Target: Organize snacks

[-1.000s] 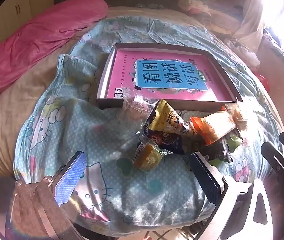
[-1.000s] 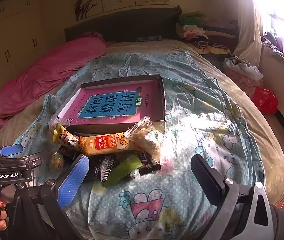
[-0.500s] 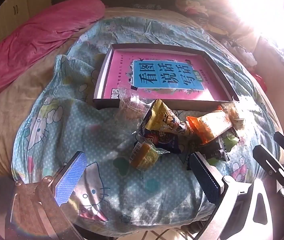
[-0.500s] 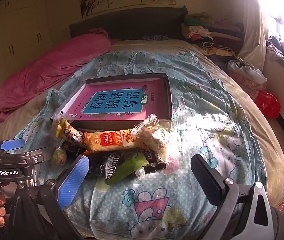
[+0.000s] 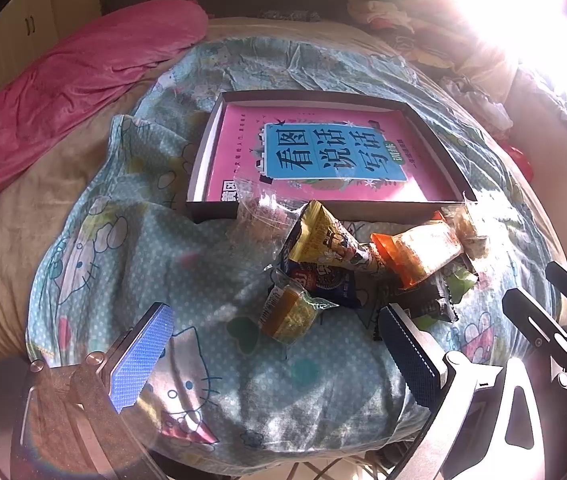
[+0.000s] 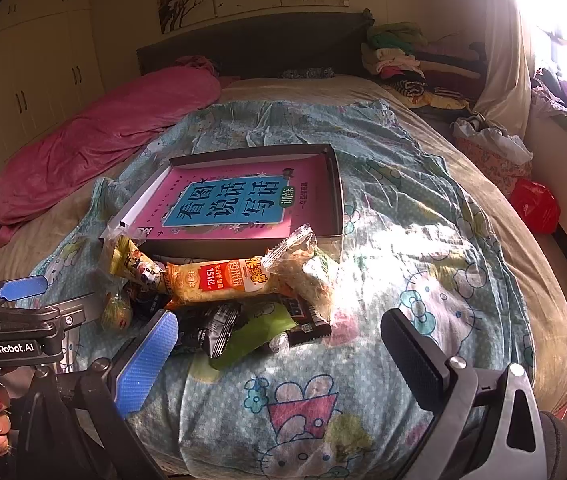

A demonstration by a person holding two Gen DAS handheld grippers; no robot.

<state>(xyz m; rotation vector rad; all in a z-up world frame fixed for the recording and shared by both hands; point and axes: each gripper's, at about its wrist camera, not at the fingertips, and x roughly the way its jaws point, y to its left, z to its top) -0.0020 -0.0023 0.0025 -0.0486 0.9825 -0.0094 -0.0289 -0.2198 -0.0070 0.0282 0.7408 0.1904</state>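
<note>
A pile of snack packets lies on the blue cartoon blanket (image 5: 211, 272) just in front of a shallow dark box (image 5: 335, 210) holding a pink book (image 5: 323, 156). The pile includes a yellow-blue bag (image 5: 323, 240), an orange packet (image 5: 415, 252), a small yellow-green packet (image 5: 289, 314), and dark and green wrappers (image 6: 243, 332). The orange packet (image 6: 223, 280) and the box (image 6: 339, 188) also show in the right wrist view. My left gripper (image 5: 275, 356) is open and empty, just short of the pile. My right gripper (image 6: 279, 356) is open and empty, near the pile's right side.
A rolled pink duvet (image 6: 99, 140) lies along the bed's left side. Folded clothes (image 6: 399, 60) are stacked at the head right. A red bag (image 6: 535, 204) sits beside the bed on the right. Strong sunlight glares from the window at the upper right.
Both grippers have drifted slightly; the views shifted a little and the glare at the right grew. The snacks and box have not moved. Both grippers stay open.
</note>
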